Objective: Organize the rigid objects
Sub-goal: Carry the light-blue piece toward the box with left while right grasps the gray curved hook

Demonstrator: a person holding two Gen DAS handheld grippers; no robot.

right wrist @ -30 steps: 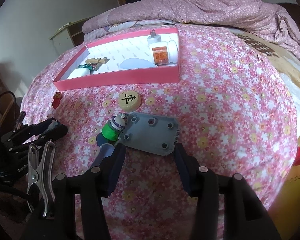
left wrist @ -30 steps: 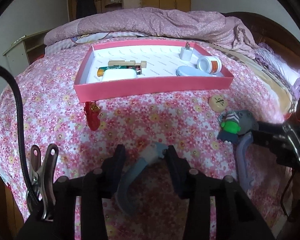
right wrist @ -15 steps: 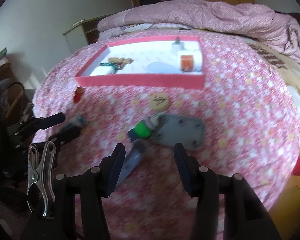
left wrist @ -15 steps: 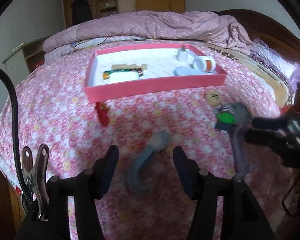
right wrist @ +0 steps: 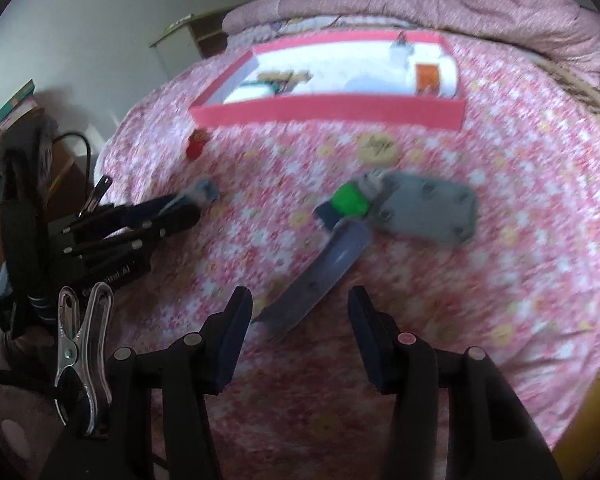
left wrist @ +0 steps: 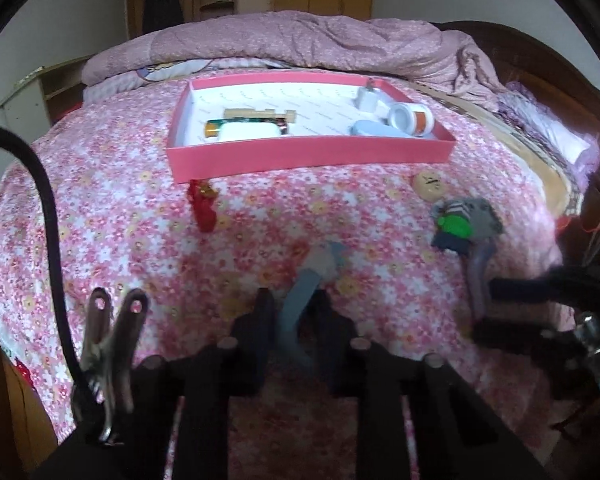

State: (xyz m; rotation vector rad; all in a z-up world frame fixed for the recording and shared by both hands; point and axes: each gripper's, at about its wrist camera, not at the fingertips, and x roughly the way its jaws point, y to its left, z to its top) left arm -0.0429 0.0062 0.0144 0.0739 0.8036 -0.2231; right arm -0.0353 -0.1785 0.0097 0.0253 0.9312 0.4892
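Jaws of my left gripper [left wrist: 294, 312] are clamped on the curved blue piece [left wrist: 300, 296] lying on the flowered bedspread [left wrist: 120, 220], pads pressing both sides. Ahead sits the pink tray [left wrist: 308, 152], a red charm [left wrist: 202, 204] just before it. Over to my right-hand camera: my right gripper [right wrist: 300, 312] stands open, the grey-blue strip [right wrist: 320, 272] lying between its fingers, untouched. Beside that strip, a green toy figure [right wrist: 350, 200] touches a grey plate [right wrist: 428, 212].

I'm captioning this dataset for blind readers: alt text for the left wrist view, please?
The left hand-held gripper is shut on a curved blue-grey piece lying on a pink floral bedspread. Beyond sits a pink tray holding small items; the right hand-held gripper enters at right.
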